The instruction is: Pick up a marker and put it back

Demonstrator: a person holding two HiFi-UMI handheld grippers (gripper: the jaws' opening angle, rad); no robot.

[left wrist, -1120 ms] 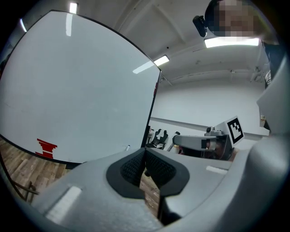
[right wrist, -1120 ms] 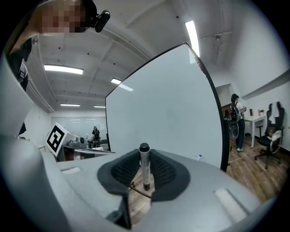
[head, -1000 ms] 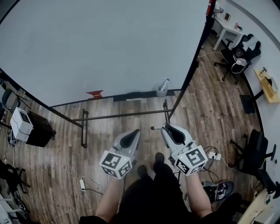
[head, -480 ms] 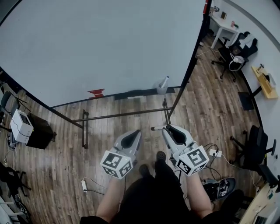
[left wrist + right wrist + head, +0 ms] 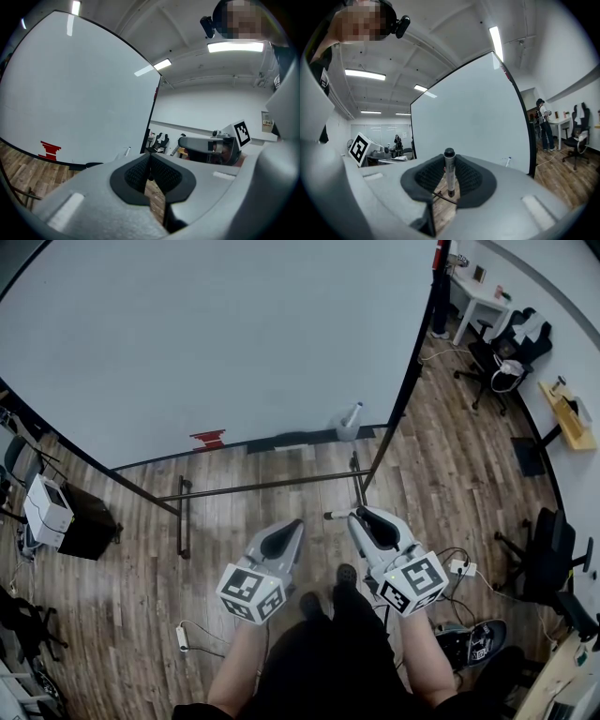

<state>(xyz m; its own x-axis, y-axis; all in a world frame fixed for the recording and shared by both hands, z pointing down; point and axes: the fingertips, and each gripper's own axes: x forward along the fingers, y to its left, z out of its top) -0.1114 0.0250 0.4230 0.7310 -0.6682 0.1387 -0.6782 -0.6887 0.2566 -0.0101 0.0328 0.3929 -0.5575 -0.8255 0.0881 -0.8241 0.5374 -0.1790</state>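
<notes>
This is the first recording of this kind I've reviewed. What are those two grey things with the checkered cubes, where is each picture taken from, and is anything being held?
No robot here: a person stands on a wood floor and holds a two-jaw gripper in each hand; the patterned cubes are parts of them. The head view looks down from the person's head toward a large whiteboard on a stand. The other two views come from cameras riding on each gripper, looking along its jaws. The left gripper has its jaws together, empty. The right gripper is closed on a marker, which sticks out sideways in the head view. There is no table; a red patch shows at the board's lower edge.
</notes>
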